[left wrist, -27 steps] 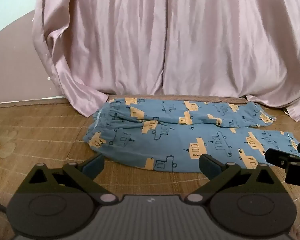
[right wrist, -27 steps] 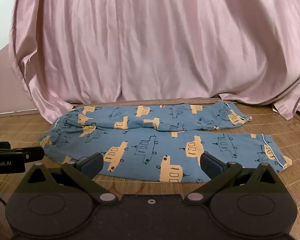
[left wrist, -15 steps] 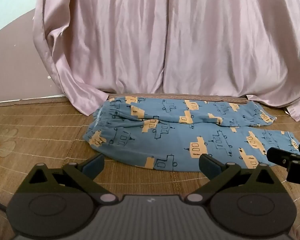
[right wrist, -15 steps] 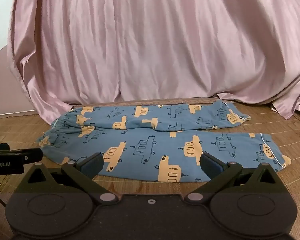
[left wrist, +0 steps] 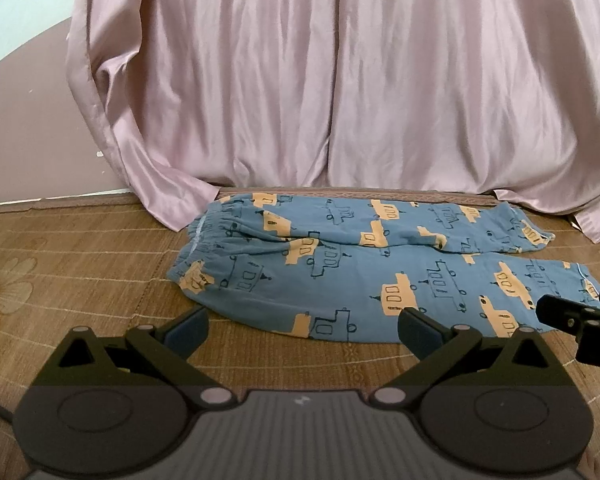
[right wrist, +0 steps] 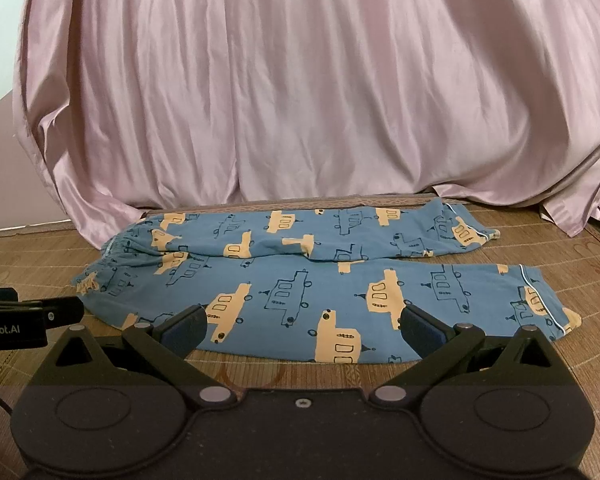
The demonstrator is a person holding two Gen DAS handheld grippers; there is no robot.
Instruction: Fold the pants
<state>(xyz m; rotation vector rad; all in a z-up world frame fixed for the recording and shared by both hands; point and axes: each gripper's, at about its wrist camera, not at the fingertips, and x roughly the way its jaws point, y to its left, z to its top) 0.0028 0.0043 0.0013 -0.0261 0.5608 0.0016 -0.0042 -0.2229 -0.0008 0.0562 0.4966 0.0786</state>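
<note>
- Since the earlier frames, we have barely moved: our left gripper (left wrist: 302, 322) and right gripper (right wrist: 302, 322) hover wide open, holding nothing.
- The pants (right wrist: 300, 276) lie flat on the mat (left wrist: 80, 264), apparently unfolded.
- Grasping comes next, we judge.

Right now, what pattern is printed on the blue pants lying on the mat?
Orange and outlined cars on blue cotton pants; clearest in the right wrist view.

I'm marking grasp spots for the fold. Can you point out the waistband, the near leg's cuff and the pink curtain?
waistband (left wrist: 204, 236), left wrist view, on the gathered elastic edge.
near leg's cuff (right wrist: 540, 300), right wrist view, on the piped hem.
pink curtain (right wrist: 300, 100), right wrist view, on its middle folds.
</note>
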